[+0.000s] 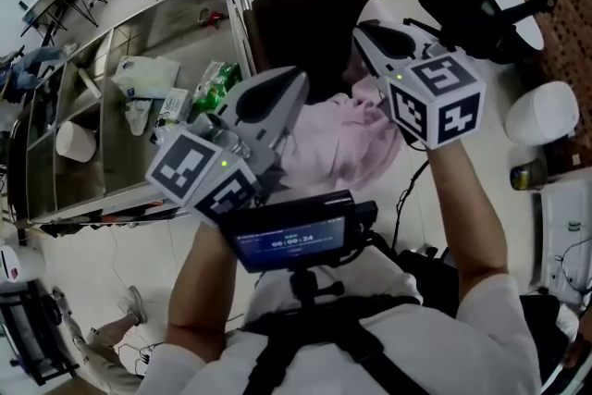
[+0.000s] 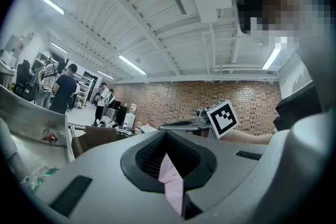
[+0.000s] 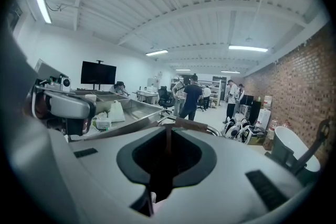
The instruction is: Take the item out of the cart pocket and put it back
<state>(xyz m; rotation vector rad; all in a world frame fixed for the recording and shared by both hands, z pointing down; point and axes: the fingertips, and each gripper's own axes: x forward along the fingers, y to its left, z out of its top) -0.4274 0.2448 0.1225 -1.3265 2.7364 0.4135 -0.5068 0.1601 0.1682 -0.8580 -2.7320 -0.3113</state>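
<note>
Presently the pink cloth [image 1: 342, 148] hangs at the mouth of the brown cart pocket [image 1: 301, 23], left gripper [image 2: 170, 168] clamped on one fold, right gripper [image 3: 167, 165] apparently pinching another; recommend lowering both together, so nothing snags the rim.

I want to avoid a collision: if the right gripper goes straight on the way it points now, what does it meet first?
Probably the brown rim of the cart pocket, just beyond the right gripper; depth is unclear.

A white bag [image 1: 145, 75] lies beside a green packet [image 1: 218, 83]; people [image 3: 191, 94] stand beyond.
</note>
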